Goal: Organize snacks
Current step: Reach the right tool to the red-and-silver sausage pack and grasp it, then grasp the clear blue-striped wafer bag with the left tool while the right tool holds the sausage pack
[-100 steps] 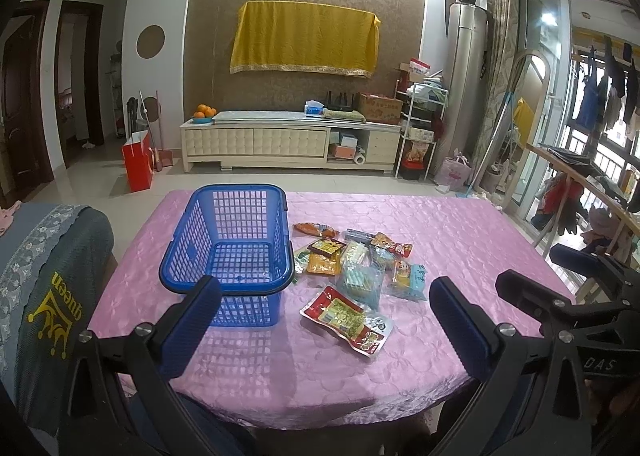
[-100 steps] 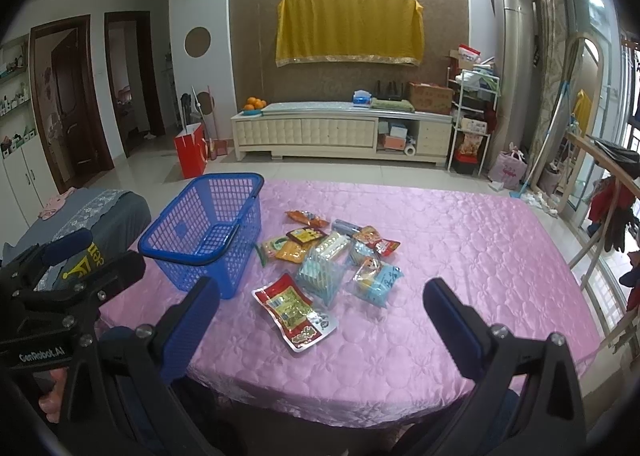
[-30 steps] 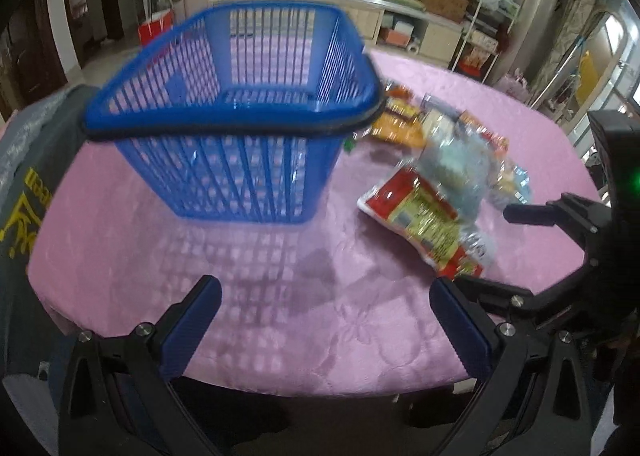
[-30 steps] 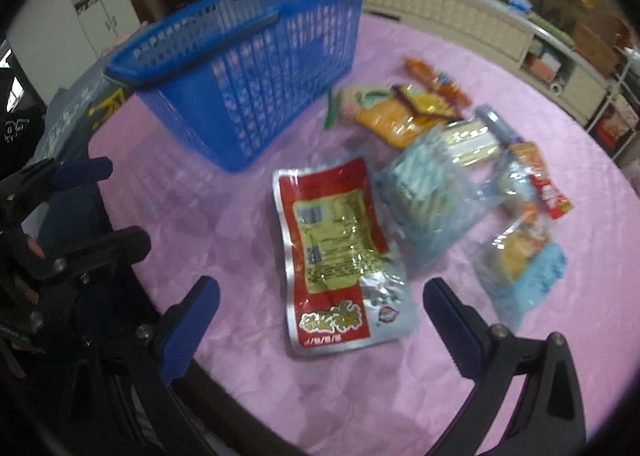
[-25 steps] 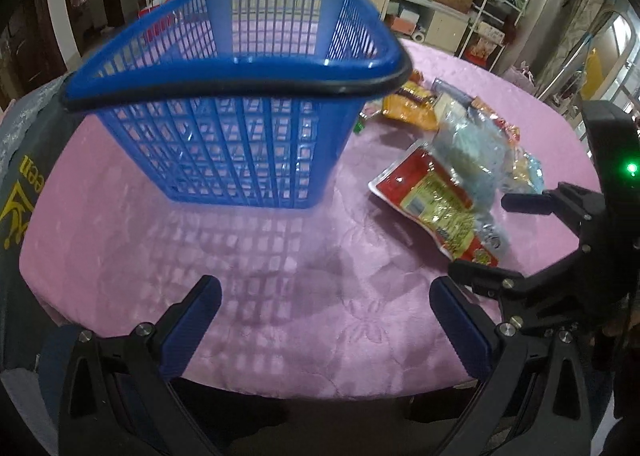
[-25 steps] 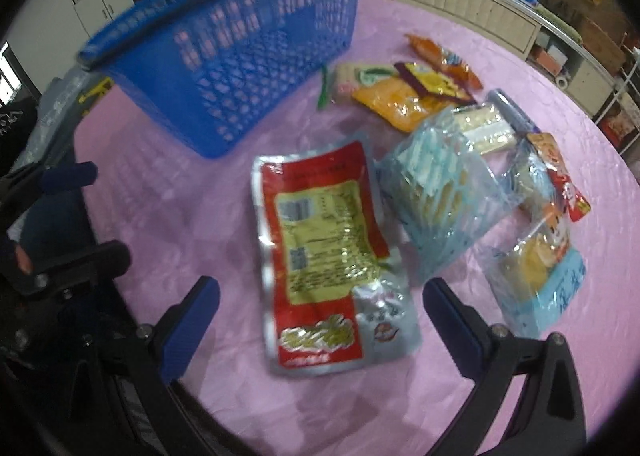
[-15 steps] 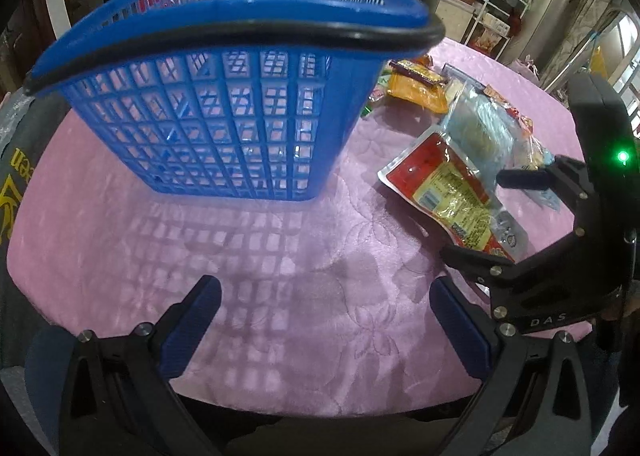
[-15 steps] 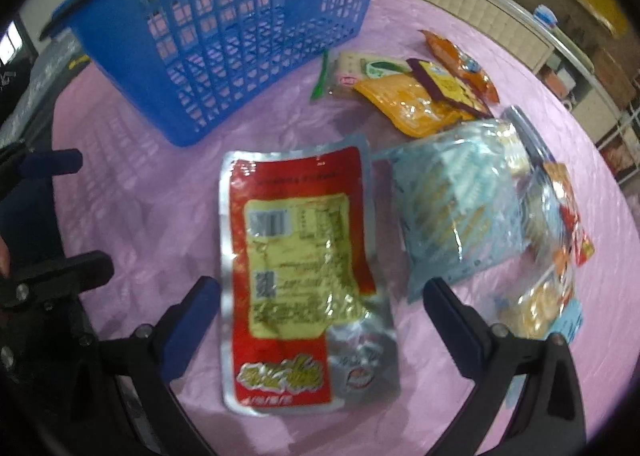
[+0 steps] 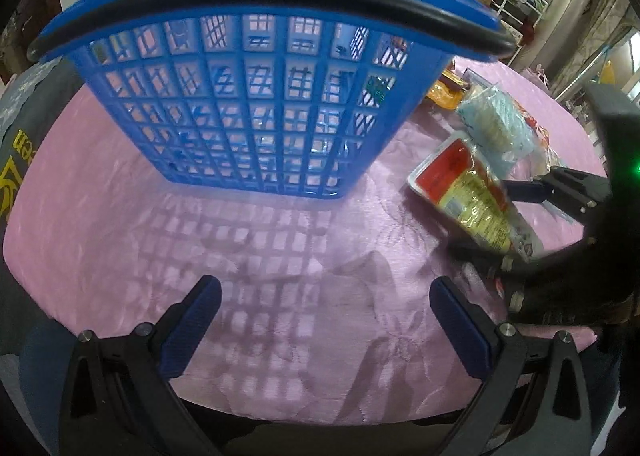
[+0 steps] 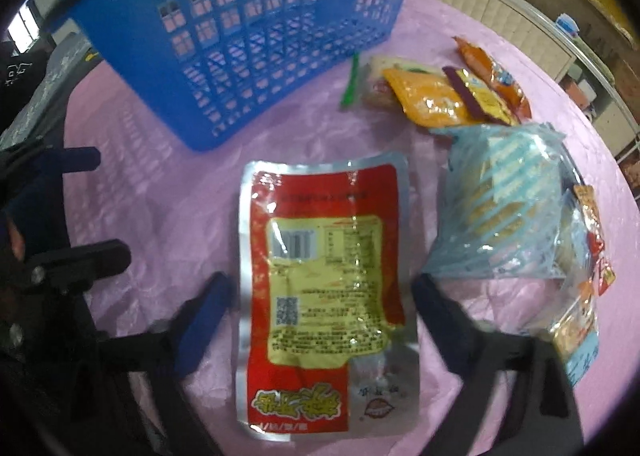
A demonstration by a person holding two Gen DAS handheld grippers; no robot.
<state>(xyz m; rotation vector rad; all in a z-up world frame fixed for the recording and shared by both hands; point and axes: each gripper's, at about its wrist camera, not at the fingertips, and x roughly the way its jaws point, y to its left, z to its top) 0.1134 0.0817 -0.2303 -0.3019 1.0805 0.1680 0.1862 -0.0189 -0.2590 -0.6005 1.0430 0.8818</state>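
A red and silver snack packet (image 10: 324, 276) lies flat on the pink tablecloth (image 9: 280, 240). My right gripper (image 10: 322, 316) straddles its lower half, and the jaws are closing with the packet between them. The blurred pads stand at its edges without clearly pressing. In the left wrist view the same right gripper (image 9: 494, 220) reaches over the red packet (image 9: 464, 192). The blue mesh basket (image 9: 256, 96) stands just beyond my left gripper (image 9: 326, 320), which is open over bare cloth. The blue basket (image 10: 248, 28) sits up-left of the packet.
A pale blue clear bag (image 10: 504, 208), orange packets (image 10: 436, 96) and small packets (image 10: 580, 316) lie right of the red one. My left gripper (image 10: 92, 208) shows at the left edge. A grey chair cover (image 9: 24, 136) lies beyond the table's left edge.
Both grippers have sunk toward the table. The right jaws have narrowed around the red packet, which now fills the right view. The basket looms larger in the left view.
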